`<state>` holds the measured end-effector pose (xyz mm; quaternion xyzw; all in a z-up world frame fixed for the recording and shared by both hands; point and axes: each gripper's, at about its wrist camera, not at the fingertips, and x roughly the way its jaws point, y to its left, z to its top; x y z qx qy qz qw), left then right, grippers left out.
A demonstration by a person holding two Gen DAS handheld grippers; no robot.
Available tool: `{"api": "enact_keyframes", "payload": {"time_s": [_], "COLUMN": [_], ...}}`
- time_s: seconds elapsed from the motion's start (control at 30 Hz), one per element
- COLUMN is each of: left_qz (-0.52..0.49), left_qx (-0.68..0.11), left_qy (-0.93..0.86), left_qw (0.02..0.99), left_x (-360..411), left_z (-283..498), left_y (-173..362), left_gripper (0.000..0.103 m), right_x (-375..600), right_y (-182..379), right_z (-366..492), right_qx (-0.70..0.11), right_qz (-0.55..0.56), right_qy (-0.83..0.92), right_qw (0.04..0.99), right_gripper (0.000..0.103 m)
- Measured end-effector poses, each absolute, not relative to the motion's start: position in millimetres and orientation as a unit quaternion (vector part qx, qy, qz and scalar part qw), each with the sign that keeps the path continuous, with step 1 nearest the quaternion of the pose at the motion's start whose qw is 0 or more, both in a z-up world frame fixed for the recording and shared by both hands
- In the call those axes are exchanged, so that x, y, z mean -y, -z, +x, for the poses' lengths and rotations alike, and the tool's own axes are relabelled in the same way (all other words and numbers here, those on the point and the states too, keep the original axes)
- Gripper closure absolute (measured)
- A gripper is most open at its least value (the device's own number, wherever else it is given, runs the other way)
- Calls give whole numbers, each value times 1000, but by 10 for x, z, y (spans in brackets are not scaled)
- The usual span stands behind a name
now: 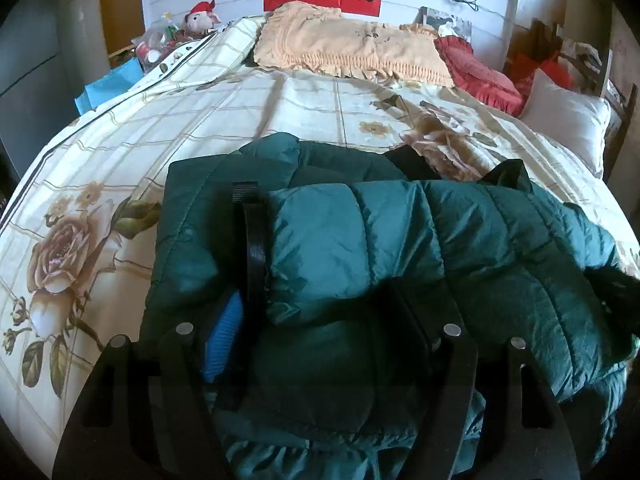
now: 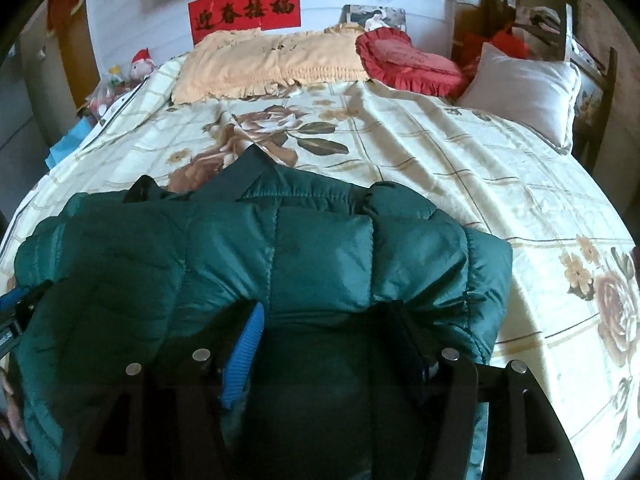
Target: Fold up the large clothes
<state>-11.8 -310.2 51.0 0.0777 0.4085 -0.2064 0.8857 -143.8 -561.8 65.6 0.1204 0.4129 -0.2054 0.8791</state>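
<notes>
A dark green puffer jacket (image 1: 400,232) lies folded across the near part of the bed, with its black collar (image 1: 408,160) at the far side. In the left wrist view, my left gripper (image 1: 328,264) has a thick fold of the jacket filling the gap between its fingers. The left finger (image 1: 252,240) lies on top; the right one is buried in fabric. My right gripper (image 2: 326,320) holds the jacket (image 2: 320,248) near its right end, padding bulging between its blue pad (image 2: 242,356) and the dark right finger (image 2: 404,332).
The floral bedspread (image 2: 460,168) stretches far and right of the jacket. At the head lie a peach pillow (image 2: 264,60), a red heart cushion (image 2: 404,60) and a white pillow (image 2: 528,88). A person's hand (image 2: 8,400) shows at the left edge. Clutter and a blue bag (image 1: 108,88) sit beside the bed.
</notes>
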Motion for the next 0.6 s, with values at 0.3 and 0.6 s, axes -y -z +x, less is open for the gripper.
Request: {"api": "enact_keyframes", "payload": {"time_s": [0.3, 0.6], "left_qz": [71, 65], "left_qx": [-410, -407], "left_qy": [209, 211], "left_qw": [885, 886], "left_x": [3094, 3070], "left_z": [-101, -87], "left_y": [-473, -435], "left_gripper": [30, 27], "right_x": [5254, 5183], "right_y": [-1016, -530], "right_z": [-1934, -1934], "right_qx": [-377, -420], "right_qz": [106, 93], "right_qy": [150, 175], "right_qw": [908, 886], "right_gripper": [43, 42]}}
